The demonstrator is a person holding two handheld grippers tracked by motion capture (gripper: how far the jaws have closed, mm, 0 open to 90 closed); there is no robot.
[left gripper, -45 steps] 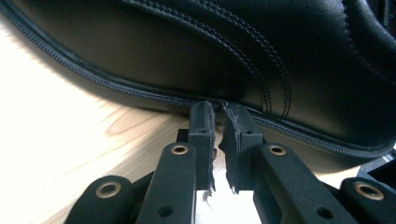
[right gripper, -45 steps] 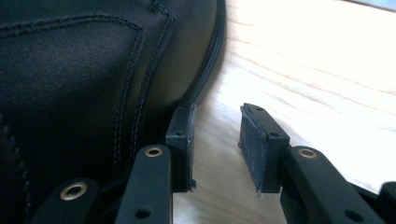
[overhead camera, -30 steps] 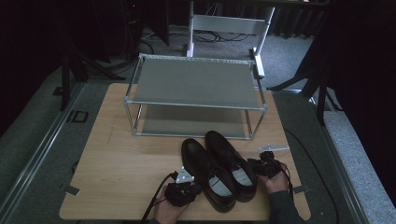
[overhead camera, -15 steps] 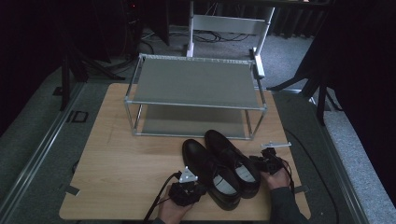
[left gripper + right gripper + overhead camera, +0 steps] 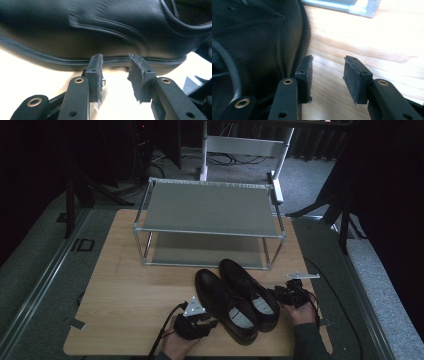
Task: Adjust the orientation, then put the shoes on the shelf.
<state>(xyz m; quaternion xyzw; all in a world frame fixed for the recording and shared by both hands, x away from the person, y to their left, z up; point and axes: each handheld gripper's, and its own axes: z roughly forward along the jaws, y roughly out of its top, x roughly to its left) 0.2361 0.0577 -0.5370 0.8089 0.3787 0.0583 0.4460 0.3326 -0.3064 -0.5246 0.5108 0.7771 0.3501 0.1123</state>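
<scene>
- Two grippers on my end, four jaws in all, and nothing is between any of them right now.
- Left gripper (image 5: 113,75): jaws spread, and they have just been opening. I see bare table in the gap. Their tips sit right at the sole edge of the left shoe (image 5: 100,32); I can't tell if they touch it.
- Right gripper (image 5: 327,77): jaws also spread apart and just been opening, with wood grain showing between them. One jaw is just beside the welt of the right shoe (image 5: 254,45), the other is out over the bare table.
- From the high view, my left gripper (image 5: 200,322) is at the near side of the pair by the left shoe's heel end, and my right gripper (image 5: 290,294) is on the far side by the right shoe.
- Two black dress shoes, one pair, side by side and touching on the wooden table (image 5: 125,285), toes pointed at the rack, heels toward me. Left shoe (image 5: 222,305), right shoe (image 5: 250,292).
- One metal shoe rack (image 5: 210,212) with two shelves stands just past the toes, both shelves bare.
- One white frame (image 5: 245,145) sits on the floor beyond the rack.
</scene>
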